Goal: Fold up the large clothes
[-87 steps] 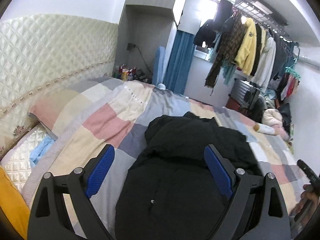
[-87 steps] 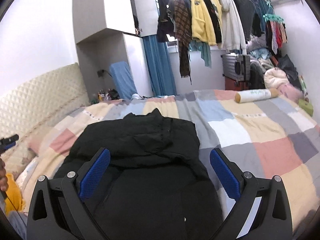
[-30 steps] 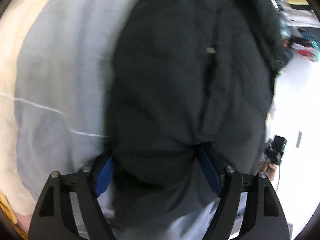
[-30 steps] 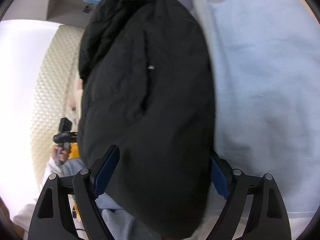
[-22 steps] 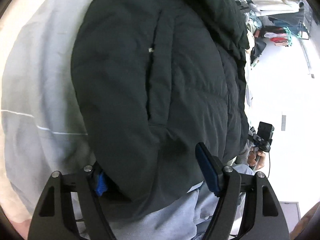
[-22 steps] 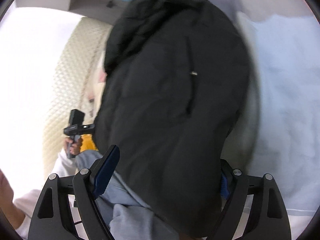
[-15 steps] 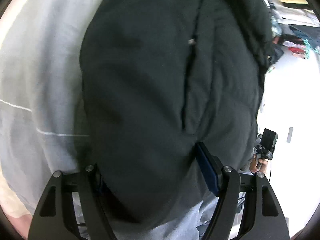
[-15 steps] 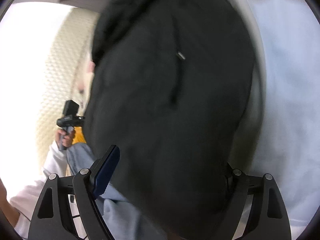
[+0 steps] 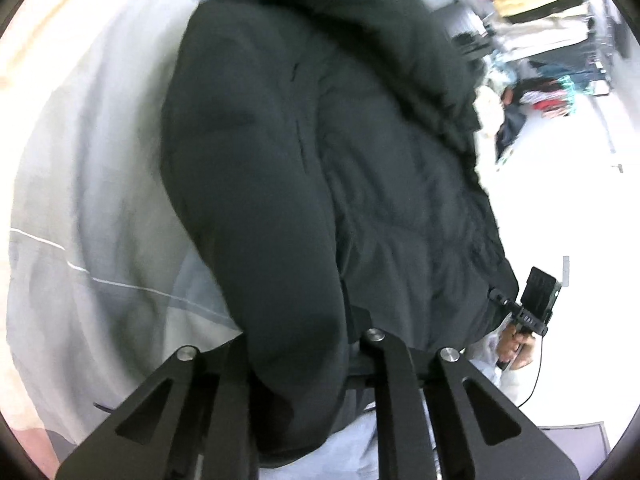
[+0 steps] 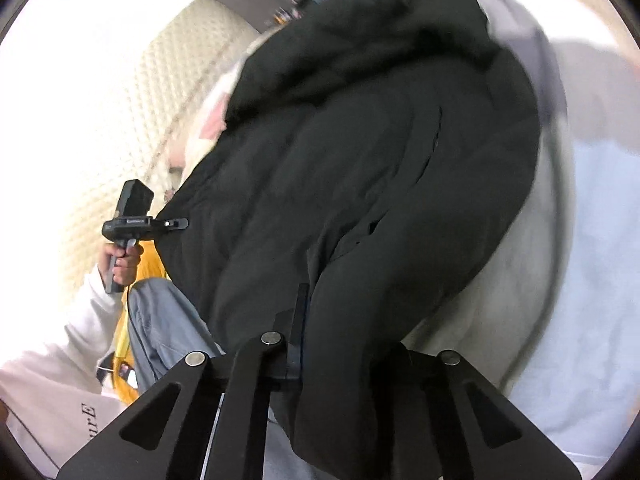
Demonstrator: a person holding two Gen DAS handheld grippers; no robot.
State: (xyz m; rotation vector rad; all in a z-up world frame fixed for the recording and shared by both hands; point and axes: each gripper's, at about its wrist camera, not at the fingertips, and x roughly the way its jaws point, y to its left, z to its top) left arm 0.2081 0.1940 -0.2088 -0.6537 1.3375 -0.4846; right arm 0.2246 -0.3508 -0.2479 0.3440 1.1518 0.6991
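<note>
A black padded jacket (image 9: 320, 160) lies lengthwise on the bed, its hood at the far end. My left gripper (image 9: 300, 332) is closing its jaws, and the near left part of the hem is pinched between them and bulges over the fingers. The blue pads are hidden under the cloth. In the right wrist view the same jacket (image 10: 360, 140) fills the middle. My right gripper (image 10: 344, 320) is shut on the near right part of the hem, which is raised off the bed.
A pale patchwork quilt (image 9: 80, 200) covers the bed around the jacket (image 10: 580, 240). A quilted cream headboard (image 10: 120, 100) stands at the left. Hanging clothes on a rack (image 9: 540, 0) are far right. The person's jeans (image 10: 160, 320) and white sleeve (image 10: 52, 360) are close by.
Both grippers have gone from wide open around the jacket's hem to pinched on it. Both have risen, lifting the near edge of the jacket off the quilt.
</note>
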